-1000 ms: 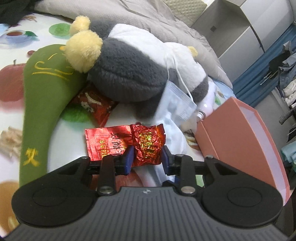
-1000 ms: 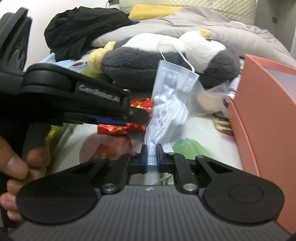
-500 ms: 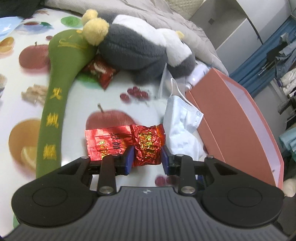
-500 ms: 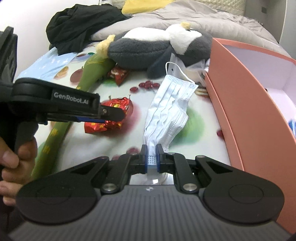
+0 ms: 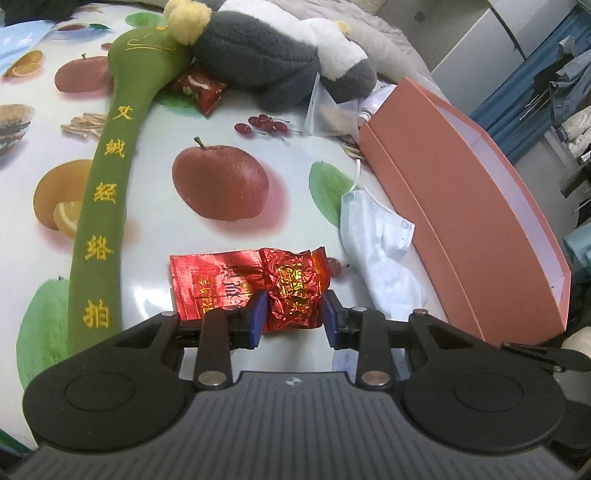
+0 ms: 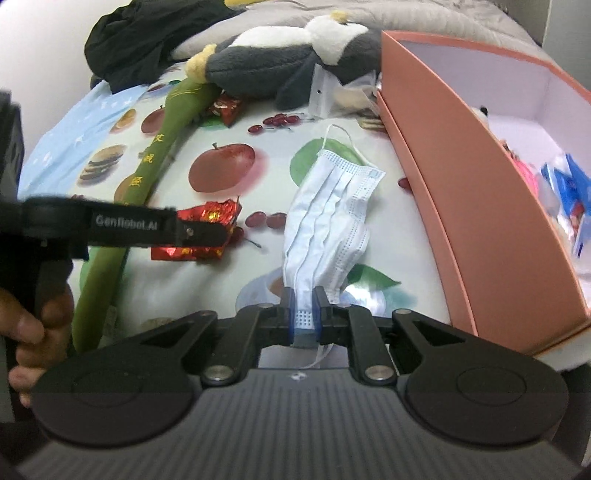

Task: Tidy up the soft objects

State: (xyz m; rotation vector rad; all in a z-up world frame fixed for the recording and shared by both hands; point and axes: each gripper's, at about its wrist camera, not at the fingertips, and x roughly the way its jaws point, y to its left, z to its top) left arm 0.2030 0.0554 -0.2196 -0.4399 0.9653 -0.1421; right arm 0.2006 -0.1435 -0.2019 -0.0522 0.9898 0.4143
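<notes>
My left gripper (image 5: 293,317) is shut on a crumpled red foil packet (image 5: 291,288) joined to a flat one, held just above the fruit-print cloth. From the right wrist view, the left gripper (image 6: 199,236) and its red packet (image 6: 210,218) sit at the left. My right gripper (image 6: 303,317) holds the edge of a light blue face mask (image 6: 328,206). Its jaws are opening, with the mask edge still between the pads. The face mask (image 5: 380,236) droops beside the salmon box (image 5: 461,206).
A grey-and-white plush toy (image 5: 258,48), a long green stick-shaped cushion (image 5: 107,192), another red packet (image 5: 201,88) and a clear bag (image 5: 328,110) lie at the far side. The salmon box (image 6: 461,177) holds blue and pink items (image 6: 565,192). Black clothing (image 6: 140,33) lies behind.
Both grippers have pulled back from the plush toy with their loads. The mask has come off the toy and now hangs by the box. The right jaws stand slightly wider.
</notes>
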